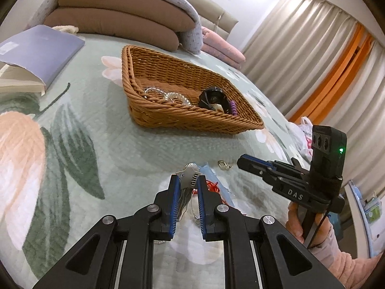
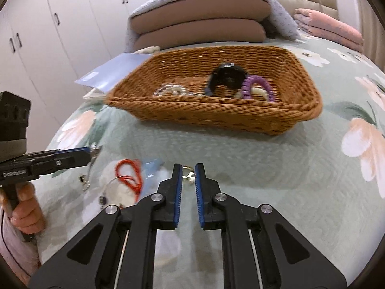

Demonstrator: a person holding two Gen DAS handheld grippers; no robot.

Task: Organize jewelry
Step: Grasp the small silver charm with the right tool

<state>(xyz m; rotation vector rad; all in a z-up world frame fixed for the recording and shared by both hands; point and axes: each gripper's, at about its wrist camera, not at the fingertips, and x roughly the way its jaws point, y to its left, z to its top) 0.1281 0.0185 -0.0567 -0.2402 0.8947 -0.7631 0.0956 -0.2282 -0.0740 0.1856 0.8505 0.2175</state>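
A brown wicker basket (image 1: 149,115) (image 2: 216,118) stands on the bed and holds a clear bead bracelet (image 1: 176,96), a black piece (image 1: 211,97) and a purple coil band (image 2: 257,84). My left gripper (image 1: 188,178) is shut on a silver star-shaped hair clip (image 1: 189,177), with a thin chain hanging under it. My right gripper (image 2: 188,168) is open, its fingers straddling a small gold ring (image 2: 189,175) on the quilt; the ring also shows in the left wrist view (image 1: 223,165). A red cord (image 2: 128,174) lies left of it.
A lilac book (image 1: 36,53) lies at the far left on the floral quilt (image 1: 79,110). Brown cushions (image 1: 113,21) and a pink blanket (image 1: 221,48) sit behind the basket. Curtains (image 1: 300,48) hang at the right. White wardrobes (image 2: 48,24) stand at the left.
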